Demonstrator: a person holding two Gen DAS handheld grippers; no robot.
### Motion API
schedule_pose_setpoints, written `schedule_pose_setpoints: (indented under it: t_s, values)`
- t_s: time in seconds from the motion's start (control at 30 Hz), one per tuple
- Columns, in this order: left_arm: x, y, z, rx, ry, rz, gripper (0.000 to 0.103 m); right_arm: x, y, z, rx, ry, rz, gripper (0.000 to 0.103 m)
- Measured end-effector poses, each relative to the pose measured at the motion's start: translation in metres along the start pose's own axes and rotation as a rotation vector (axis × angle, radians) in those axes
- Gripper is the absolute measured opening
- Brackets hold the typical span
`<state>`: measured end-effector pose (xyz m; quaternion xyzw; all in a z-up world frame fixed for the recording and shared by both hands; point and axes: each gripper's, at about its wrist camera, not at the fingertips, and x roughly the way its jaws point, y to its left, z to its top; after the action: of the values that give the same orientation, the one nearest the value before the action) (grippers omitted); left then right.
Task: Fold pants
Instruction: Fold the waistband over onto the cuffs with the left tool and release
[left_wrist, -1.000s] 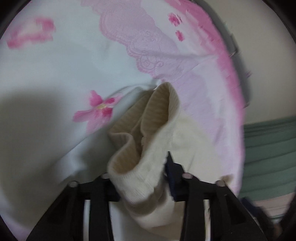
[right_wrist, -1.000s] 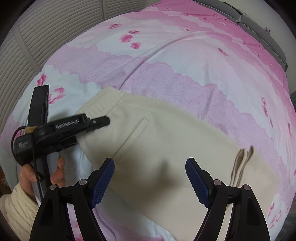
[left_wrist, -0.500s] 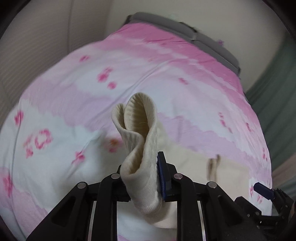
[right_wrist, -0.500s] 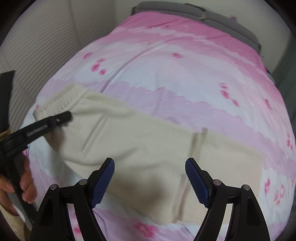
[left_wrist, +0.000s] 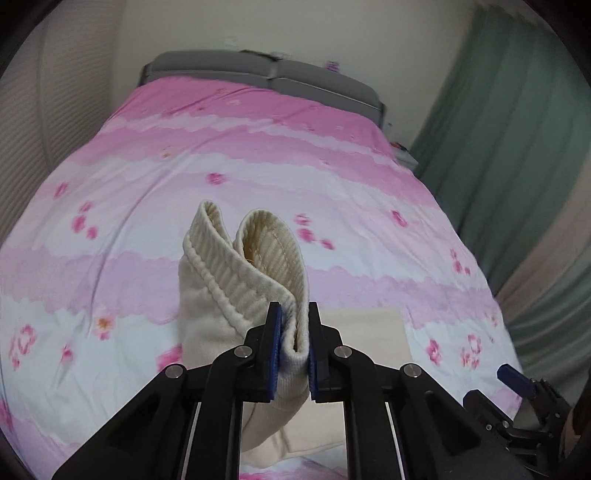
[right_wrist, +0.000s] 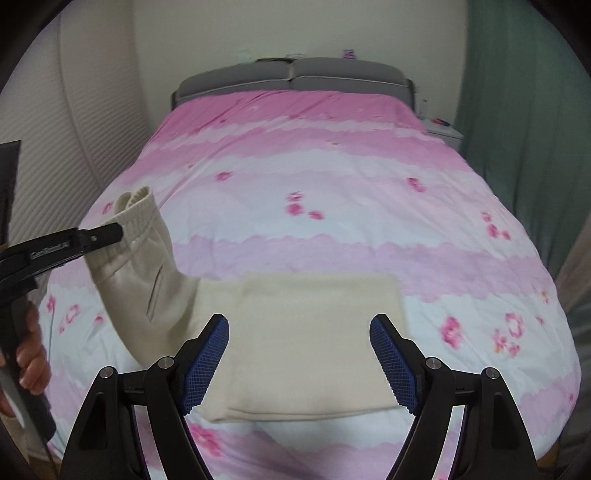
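Right claw (right_wrist: 298, 363): black frame, blue ridged pads, silver screws.

A pink floral duvet (right_wrist: 332, 192) spreads ahead of and beneath the tool. A grey headboard (right_wrist: 295, 75) stands far ahead, a green curtain (right_wrist: 524, 92) to its right.
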<state>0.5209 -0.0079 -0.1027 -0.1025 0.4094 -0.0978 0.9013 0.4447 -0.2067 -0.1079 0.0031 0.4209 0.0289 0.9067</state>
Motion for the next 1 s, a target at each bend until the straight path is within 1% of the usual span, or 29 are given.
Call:
schedule_pose_setpoints:
  t_s: [0.07, 0.17, 0.27, 0.33, 0.43, 0.5, 0.57, 0.63, 0.73, 0.8, 0.87, 0.93, 0.97, 1.0]
  values:
    - [0.004, -0.033, -0.001, 0.027, 0.001, -0.02, 0.013, -0.006, -0.022, -0.005, 0.025, -0.006, 0.003, 0.08]
    - [0.012, -0.073, -0.003, 0.055, -0.001, -0.033, 0.013, -0.013, -0.054, -0.014, 0.047, -0.002, 0.009, 0.08]
    - [0.026, -0.117, -0.007, 0.075, 0.012, -0.043, 0.013, -0.018, -0.091, -0.023, 0.064, 0.003, 0.01, 0.08]
    - [0.044, -0.148, -0.015, 0.091, 0.038, -0.043, 0.013, -0.021, -0.115, -0.029, 0.074, 0.011, 0.003, 0.08]
    - [0.075, -0.178, -0.028, 0.088, 0.092, -0.031, 0.013, -0.025, -0.157, -0.04, 0.092, 0.027, -0.013, 0.08]
    - [0.099, -0.198, -0.039, 0.093, 0.13, -0.004, 0.013, -0.027, -0.179, -0.046, 0.097, 0.039, -0.03, 0.08]
    - [0.114, -0.216, -0.047, 0.112, 0.144, 0.025, 0.013, -0.028, -0.201, -0.052, 0.106, 0.056, -0.048, 0.08]
    - [0.125, -0.23, -0.052, 0.13, 0.16, 0.024, 0.013, -0.028, -0.224, -0.059, 0.116, 0.072, -0.064, 0.08]
    - [0.148, -0.253, -0.066, 0.177, 0.201, 0.035, 0.013, -0.028, -0.245, -0.066, 0.129, 0.091, -0.078, 0.08]
    - [0.169, -0.259, -0.08, 0.188, 0.265, 0.049, 0.018, -0.027, -0.257, -0.07, 0.141, 0.103, -0.083, 0.08]
    - [0.183, -0.257, -0.094, 0.162, 0.34, 0.023, 0.022, -0.026, -0.265, -0.072, 0.144, 0.111, -0.089, 0.08]
    - [0.185, -0.257, -0.103, 0.157, 0.368, 0.033, 0.035, -0.024, -0.27, -0.072, 0.143, 0.116, -0.089, 0.08]
    - [0.181, -0.255, -0.105, 0.158, 0.367, 0.037, 0.047, -0.023, -0.271, -0.071, 0.143, 0.119, -0.086, 0.08]
    - [0.173, -0.253, -0.107, 0.159, 0.353, 0.033, 0.05, -0.021, -0.272, -0.07, 0.142, 0.122, -0.083, 0.08]
